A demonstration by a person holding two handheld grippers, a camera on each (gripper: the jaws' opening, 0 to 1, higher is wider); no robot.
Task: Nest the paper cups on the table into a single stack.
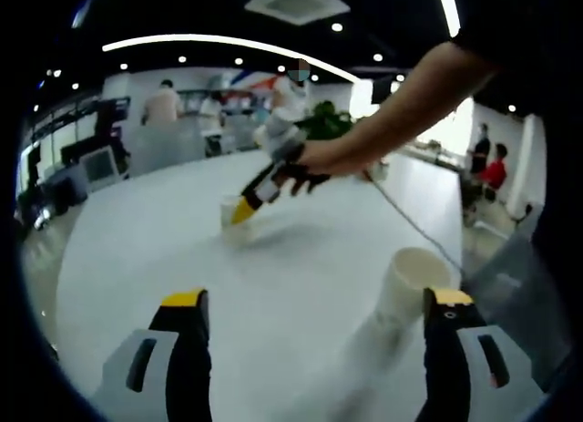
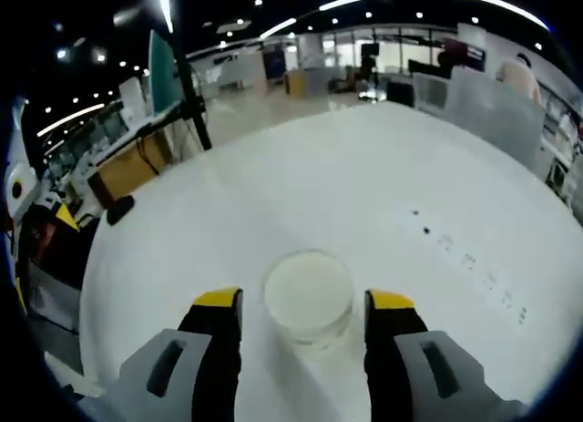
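Note:
A white paper cup [image 2: 308,296] stands upright on the white table [image 2: 392,176], seen from above between the jaws of my right gripper [image 2: 304,300]. The jaws are open, with a narrow gap on each side of the cup. In the left gripper view, a hand holds that right gripper [image 1: 240,211] over the same small cup [image 1: 227,209] at mid table. My left gripper [image 1: 316,299] is open with nothing between its jaws. A taller white cup [image 1: 408,285] stands just inside its right jaw, leaning in the fisheye picture.
The table [image 1: 301,258] is wide and round. A cable [image 1: 410,226] trails across it from the person's arm [image 1: 401,112]. A green plant [image 1: 323,121] and seated people are beyond the far edge. Small dark marks [image 2: 424,229] dot the tabletop.

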